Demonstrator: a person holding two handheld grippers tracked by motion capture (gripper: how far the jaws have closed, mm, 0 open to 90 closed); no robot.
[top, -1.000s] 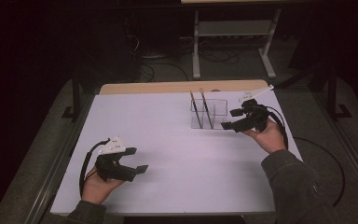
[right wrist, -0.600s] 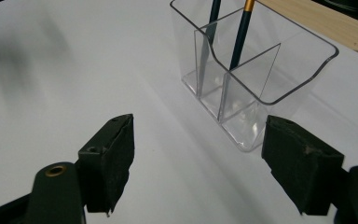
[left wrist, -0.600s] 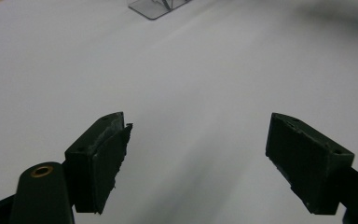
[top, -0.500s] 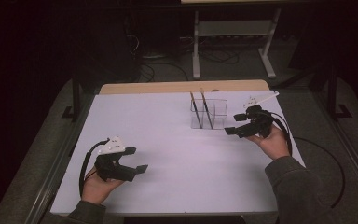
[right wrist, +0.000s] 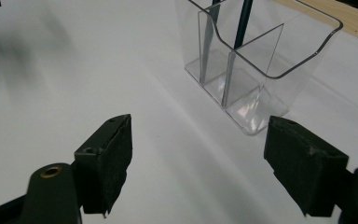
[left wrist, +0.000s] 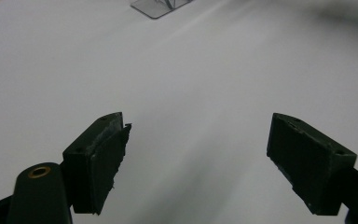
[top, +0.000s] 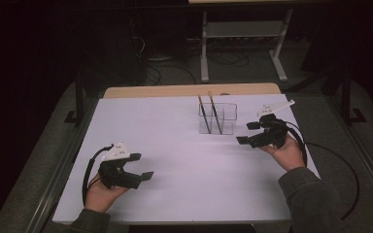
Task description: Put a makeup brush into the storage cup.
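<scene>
Since the earlier frame the right tongs (top: 248, 132) have drawn back from the clear holder (top: 218, 118) on the tabletop (top: 175, 126) — spread and empty, likely having released the two pencils (top: 209, 111) standing inside — while the left tongs (top: 142, 166) rest spread, well apart.

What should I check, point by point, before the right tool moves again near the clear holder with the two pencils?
1. Right tool open, nothing between its jaws: ok.
2. Clear divided holder upright on the white table: ok.
3. Two pencils standing in the holder: ok.
4. Right tool apart from the holder: ok.
5. Left tool open, empty, far from the holder: ok.
6. Which compartment each pencil stands in: cannot tell.
</scene>
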